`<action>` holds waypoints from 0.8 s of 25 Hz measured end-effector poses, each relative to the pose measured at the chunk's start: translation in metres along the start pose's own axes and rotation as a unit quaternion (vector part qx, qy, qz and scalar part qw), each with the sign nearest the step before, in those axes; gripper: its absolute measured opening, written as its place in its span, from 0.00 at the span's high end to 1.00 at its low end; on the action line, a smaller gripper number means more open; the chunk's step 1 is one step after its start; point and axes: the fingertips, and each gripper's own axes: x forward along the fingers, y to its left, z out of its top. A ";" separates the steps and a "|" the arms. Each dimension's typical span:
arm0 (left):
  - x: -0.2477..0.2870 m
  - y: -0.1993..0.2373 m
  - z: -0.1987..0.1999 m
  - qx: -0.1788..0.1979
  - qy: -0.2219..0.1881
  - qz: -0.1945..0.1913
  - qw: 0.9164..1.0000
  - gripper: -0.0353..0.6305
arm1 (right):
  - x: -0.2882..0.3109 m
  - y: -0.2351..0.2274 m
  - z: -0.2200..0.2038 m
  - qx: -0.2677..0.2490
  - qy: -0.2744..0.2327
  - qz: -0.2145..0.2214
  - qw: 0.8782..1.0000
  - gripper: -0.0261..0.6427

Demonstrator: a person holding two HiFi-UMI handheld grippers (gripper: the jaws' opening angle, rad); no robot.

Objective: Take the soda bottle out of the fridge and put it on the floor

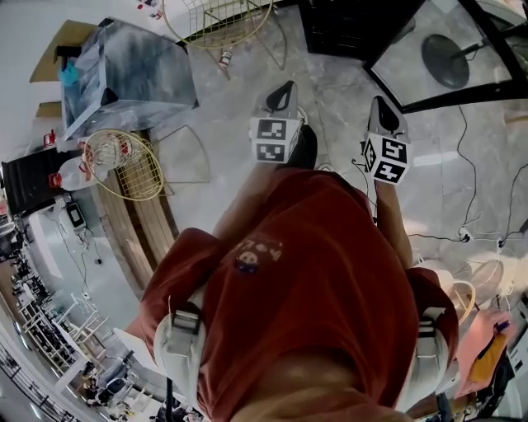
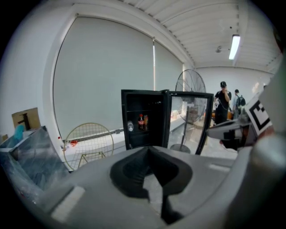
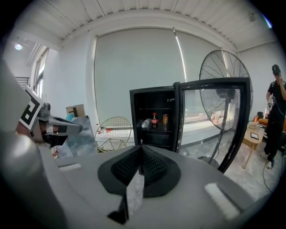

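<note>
The black fridge stands open a few steps ahead, its glass door swung out to the right. On its middle shelf a dark soda bottle with a red label stands upright, between a clear bottle lying on its side and an orange can. The left gripper view also shows the soda bottle inside the fridge. My left gripper and right gripper are both shut and empty, held side by side in front of my chest and pointing at the fridge, far from it.
A tall pedestal fan stands behind the fridge door. Round wire baskets and a plastic-wrapped box are to the left. Cables run over the marble floor on the right. People stand at the far right.
</note>
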 end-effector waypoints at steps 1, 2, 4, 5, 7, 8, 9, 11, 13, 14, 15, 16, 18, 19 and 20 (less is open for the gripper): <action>0.007 0.005 0.002 -0.001 0.001 -0.002 1.000 0.95 | 0.007 0.000 0.003 -0.002 0.002 -0.002 1.000 0.96; 0.014 0.010 0.005 -0.002 0.003 -0.004 1.000 0.95 | 0.015 -0.001 0.007 -0.003 0.003 -0.004 1.000 0.96; 0.029 0.022 0.010 -0.003 0.004 -0.009 1.000 0.95 | 0.031 0.000 0.016 -0.004 0.005 -0.010 1.000 0.96; 0.036 0.028 0.015 -0.002 0.002 -0.014 1.000 0.95 | 0.039 0.000 0.021 -0.004 0.005 -0.013 1.000 0.96; 0.050 0.039 0.025 -0.001 -0.002 -0.023 1.000 0.95 | 0.054 0.001 0.032 -0.004 0.004 -0.020 1.000 0.96; 0.057 0.044 0.029 0.000 -0.003 -0.026 1.000 0.95 | 0.062 0.000 0.037 -0.004 0.003 -0.022 1.000 0.96; 0.065 0.050 0.033 0.001 -0.004 -0.029 1.000 0.95 | 0.070 0.000 0.043 -0.003 0.003 -0.025 1.000 0.96; 0.079 0.063 0.042 0.003 -0.003 -0.034 0.999 0.95 | 0.087 0.001 0.052 -0.002 0.003 -0.030 1.000 0.96; 0.091 0.077 0.051 0.005 -0.003 -0.040 0.999 0.95 | 0.105 0.004 0.062 0.000 0.004 -0.034 0.999 0.96; 0.097 0.084 0.055 0.007 -0.002 -0.043 0.999 0.95 | 0.113 0.005 0.068 0.001 0.005 -0.037 0.999 0.96; 0.103 0.090 0.059 0.007 -0.002 -0.046 0.999 0.95 | 0.121 0.006 0.073 0.002 0.004 -0.038 0.999 0.96; 0.109 0.095 0.062 0.008 -0.003 -0.049 0.999 0.95 | 0.128 0.007 0.078 0.002 0.004 -0.040 0.999 0.96; 0.120 0.107 0.067 0.008 -0.003 -0.056 0.998 0.95 | 0.142 0.011 0.086 0.003 0.003 -0.043 0.999 0.96; 0.125 0.114 0.068 0.008 -0.003 -0.059 0.998 0.95 | 0.149 0.014 0.089 0.003 0.003 -0.046 0.999 0.96; 0.130 0.120 0.069 0.007 -0.003 -0.063 0.998 0.95 | 0.156 0.017 0.092 0.003 0.003 -0.049 0.999 0.96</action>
